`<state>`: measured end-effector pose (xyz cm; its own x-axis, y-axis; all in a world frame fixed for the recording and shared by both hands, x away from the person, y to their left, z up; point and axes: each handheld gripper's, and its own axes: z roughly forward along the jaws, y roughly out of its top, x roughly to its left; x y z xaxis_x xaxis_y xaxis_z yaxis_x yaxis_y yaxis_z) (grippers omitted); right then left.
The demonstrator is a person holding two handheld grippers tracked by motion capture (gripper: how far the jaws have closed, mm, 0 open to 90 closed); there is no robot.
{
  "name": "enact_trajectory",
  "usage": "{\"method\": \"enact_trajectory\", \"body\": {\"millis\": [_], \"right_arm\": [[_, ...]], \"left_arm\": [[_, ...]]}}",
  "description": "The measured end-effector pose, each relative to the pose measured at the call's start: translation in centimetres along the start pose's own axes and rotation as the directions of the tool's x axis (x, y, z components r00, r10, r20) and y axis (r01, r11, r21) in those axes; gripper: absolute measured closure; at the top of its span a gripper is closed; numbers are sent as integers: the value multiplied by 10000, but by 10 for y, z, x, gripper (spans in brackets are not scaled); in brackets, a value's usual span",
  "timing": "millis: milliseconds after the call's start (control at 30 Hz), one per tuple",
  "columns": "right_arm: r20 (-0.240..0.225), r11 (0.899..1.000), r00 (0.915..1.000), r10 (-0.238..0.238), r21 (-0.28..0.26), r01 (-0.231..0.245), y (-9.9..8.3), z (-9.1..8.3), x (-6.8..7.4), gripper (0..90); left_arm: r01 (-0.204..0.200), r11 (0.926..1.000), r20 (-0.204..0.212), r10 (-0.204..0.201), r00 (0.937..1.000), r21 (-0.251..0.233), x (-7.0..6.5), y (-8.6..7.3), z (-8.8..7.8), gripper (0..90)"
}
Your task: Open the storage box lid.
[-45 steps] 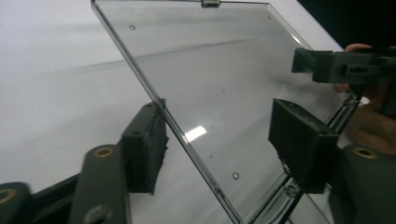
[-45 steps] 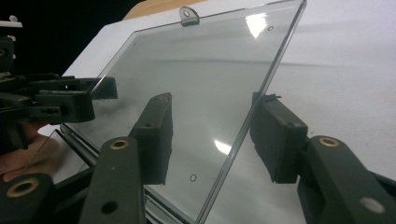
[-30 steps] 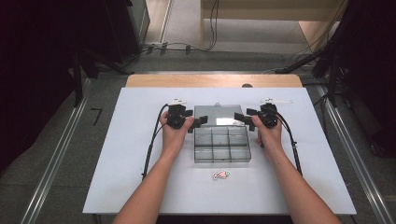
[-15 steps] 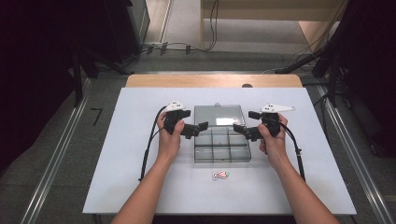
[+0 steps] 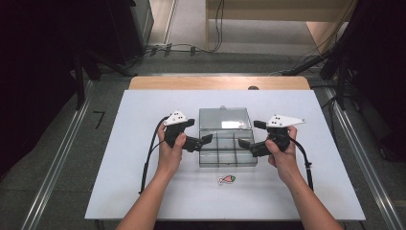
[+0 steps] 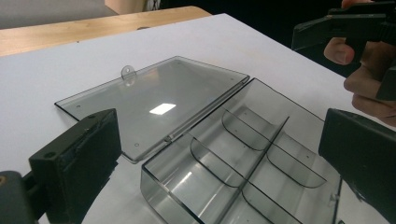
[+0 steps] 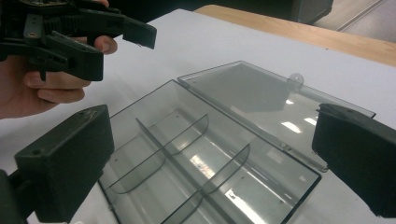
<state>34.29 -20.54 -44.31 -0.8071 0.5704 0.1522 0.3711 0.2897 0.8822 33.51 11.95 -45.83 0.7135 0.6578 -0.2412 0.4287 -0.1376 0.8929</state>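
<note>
A smoky clear compartment box lies open mid-table, its lid flat on the table behind it. Dividers split the tray into several empty cells. My left gripper hovers at the tray's left side, open, with nothing between its jaws. My right gripper hovers at the tray's right side, also open and empty. In the left gripper view the jaws frame the tray and the lid. In the right gripper view the tray and lid lie between the wide jaws.
A small red and green fish-shaped piece lies on the white table just in front of the box. A wooden strip runs along the table's far edge. Cables trail from both grippers toward the person.
Both grippers have drawn back from the lid's sides toward the person and now sit beside the tray, tilted inward. The box has not moved.
</note>
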Motion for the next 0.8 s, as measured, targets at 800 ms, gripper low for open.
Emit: {"method": "enact_trajectory", "body": {"millis": [800], "right_arm": [[-477, 9945, 9940, -986, 313, 1002, -18, -19, 36, 0]], "left_arm": [[-448, 9979, 79, 453, 9989, -463, -24, -27, -45, 0]]}}
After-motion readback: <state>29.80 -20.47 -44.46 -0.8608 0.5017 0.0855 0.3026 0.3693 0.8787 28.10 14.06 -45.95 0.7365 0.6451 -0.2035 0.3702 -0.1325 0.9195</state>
